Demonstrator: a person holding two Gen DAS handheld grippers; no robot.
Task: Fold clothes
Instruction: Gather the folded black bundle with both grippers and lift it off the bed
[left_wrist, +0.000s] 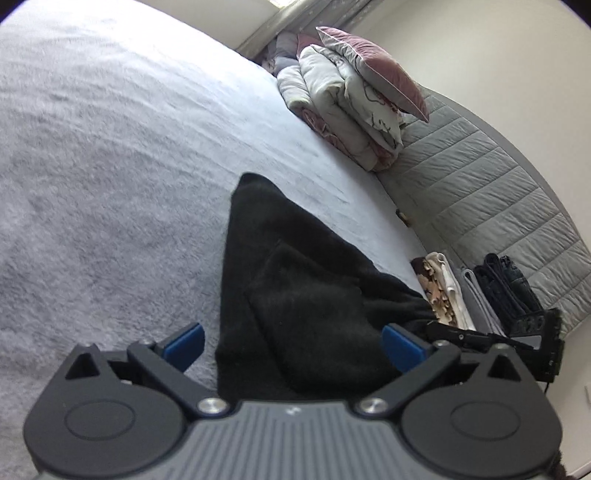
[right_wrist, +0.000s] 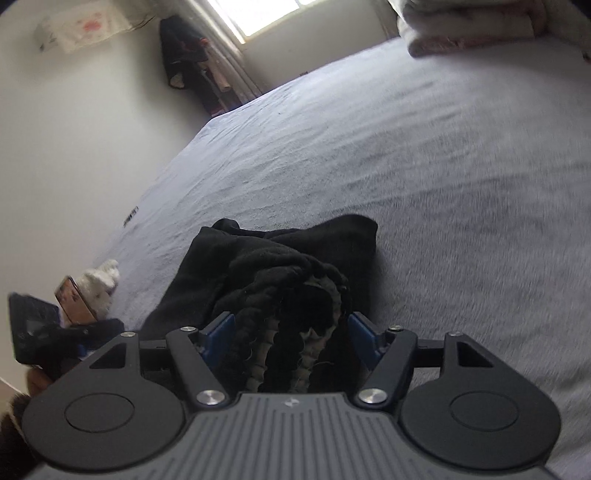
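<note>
A single black garment (left_wrist: 295, 295) was spread on the pale grey bed (left_wrist: 110, 166), folded into a rough wedge. In the left wrist view it lay directly ahead of the left tool (left_wrist: 291, 345), whose two blue pads (left_wrist: 184, 343) were splayed wide and clear of the cloth; nothing was gripped. In the right wrist view the bunched end of the same garment (right_wrist: 288, 295) sat between the fingers of the right tool (right_wrist: 290, 341), whose blue pads (right_wrist: 360, 339) flanked the fabric, but whether they pressed on it could not be told.

Against the quilted grey headboard (left_wrist: 480, 192), one stack of folded bedding (left_wrist: 340, 107) was seen, topped by one pink pillow (left_wrist: 376, 66). Nearer the garment, a row of three folded piles (left_wrist: 476, 291) was counted: patterned beige, grey and black. At the far edge of the bed, one white soft toy (right_wrist: 101, 284) was noted, and dark clothes (right_wrist: 184, 55) hung beside the window (right_wrist: 266, 14). Nothing lay between either tool and the garment.
</note>
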